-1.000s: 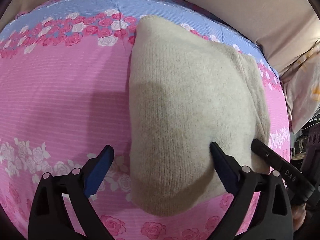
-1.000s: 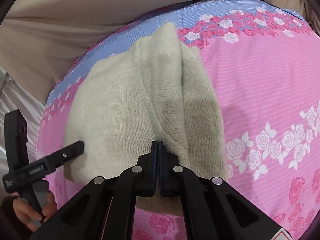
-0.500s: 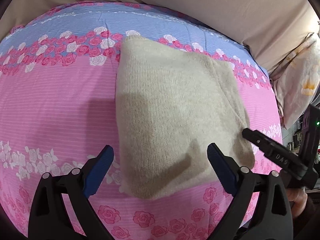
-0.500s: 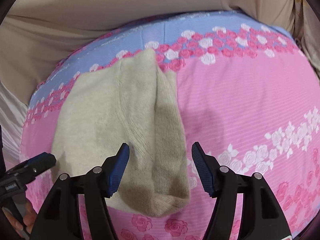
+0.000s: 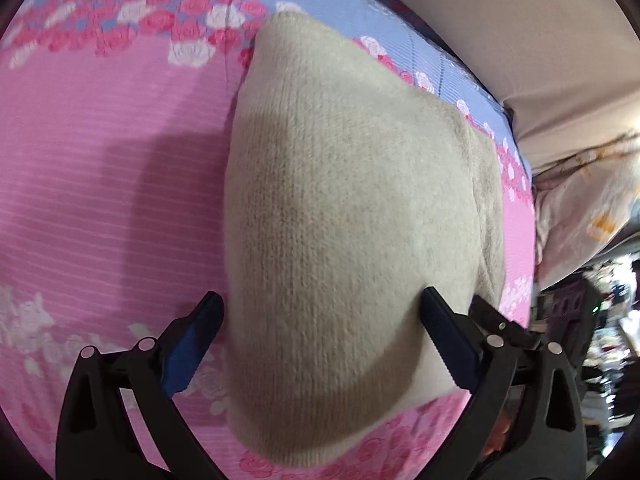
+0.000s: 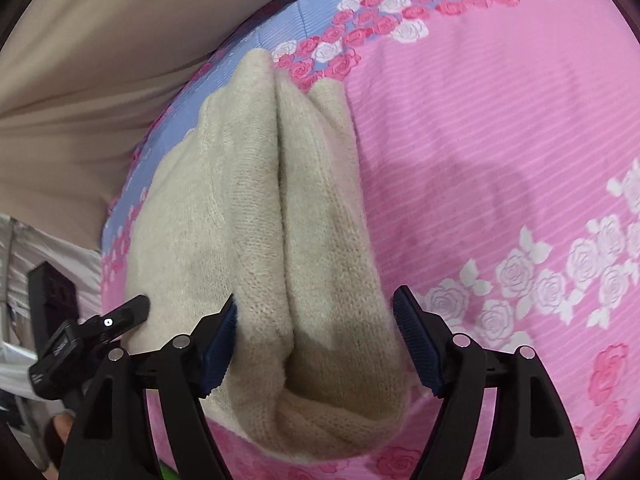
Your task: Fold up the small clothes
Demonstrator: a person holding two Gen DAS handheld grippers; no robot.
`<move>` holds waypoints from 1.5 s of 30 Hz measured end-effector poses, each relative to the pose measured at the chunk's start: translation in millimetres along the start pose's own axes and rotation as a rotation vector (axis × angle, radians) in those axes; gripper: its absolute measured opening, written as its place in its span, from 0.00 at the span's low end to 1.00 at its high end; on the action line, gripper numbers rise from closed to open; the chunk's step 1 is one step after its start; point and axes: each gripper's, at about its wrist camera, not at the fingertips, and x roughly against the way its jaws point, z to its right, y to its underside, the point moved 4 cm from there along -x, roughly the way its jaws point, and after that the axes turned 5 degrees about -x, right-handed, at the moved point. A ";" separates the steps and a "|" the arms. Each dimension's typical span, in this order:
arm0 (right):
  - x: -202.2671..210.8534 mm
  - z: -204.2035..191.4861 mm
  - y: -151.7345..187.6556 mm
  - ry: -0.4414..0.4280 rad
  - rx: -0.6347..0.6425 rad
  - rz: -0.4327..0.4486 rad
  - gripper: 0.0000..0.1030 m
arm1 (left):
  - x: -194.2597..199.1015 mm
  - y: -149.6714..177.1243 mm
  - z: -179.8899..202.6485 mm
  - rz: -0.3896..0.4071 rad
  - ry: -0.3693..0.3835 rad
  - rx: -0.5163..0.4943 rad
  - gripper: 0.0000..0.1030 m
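Seeing one folded beige sweater (image 5: 344,216) on the bedspread (image 5: 100,184), I am widening both the left gripper (image 5: 320,340) and the right gripper (image 6: 316,344), jaws opening astride it, gripping nothing; only the right view is showing its stacked folds.

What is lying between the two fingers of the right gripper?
The folded beige sweater, its stacked layers between the right gripper fingers, whose jaws are opening; right wrist view.

Left gripper (image 5: 320,340): black frame, silver rivets, blue ridged pads.
Right gripper (image 6: 314,340): black frame, silver rivets, blue ridged pads.
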 end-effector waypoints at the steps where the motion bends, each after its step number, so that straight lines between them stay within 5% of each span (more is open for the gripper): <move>1: -1.5 1.8 0.0 -0.014 -0.015 0.001 0.74 | -4.4 -0.7 -3.2 -0.012 0.018 0.021 0.96; 7: -7.9 -7.2 2.2 -0.022 -0.002 0.018 0.85 | -15.0 -4.5 -3.4 -0.010 0.054 0.033 0.96; 9: -10.6 -14.6 3.7 -0.005 0.023 0.018 0.77 | -15.8 -5.7 0.3 -0.003 0.058 0.020 0.96; 10: -12.6 -17.5 4.0 -0.030 0.022 0.002 0.61 | -16.8 -5.6 3.1 -0.009 0.085 0.023 0.93; 13: -0.9 -22.3 4.9 -0.009 0.031 0.040 0.43 | -12.4 -7.5 8.8 -0.004 0.085 0.016 0.77; 16: 17.8 -38.8 7.6 -0.001 0.062 0.089 0.35 | 4.7 -9.8 18.6 0.014 0.095 -0.033 0.57; 18: 33.9 -53.7 11.7 -0.003 0.086 0.127 0.34 | 17.9 -12.8 24.7 0.032 0.116 -0.041 0.54; 25: 100.8 -121.0 29.2 -0.033 0.209 0.250 0.34 | 96.4 -17.9 44.0 0.094 0.199 -0.092 0.53; 32: 148.0 -222.2 49.9 -0.126 0.365 0.353 0.34 | 213.0 -8.5 43.3 0.267 0.203 -0.207 0.53; 39: 151.9 -327.9 75.4 -0.219 0.525 0.396 0.34 | 314.2 -10.1 8.6 0.463 0.175 -0.233 0.53; 45: 115.4 -393.5 98.9 -0.242 0.619 0.388 0.34 | 357.9 -19.0 -48.3 0.556 0.140 -0.222 0.53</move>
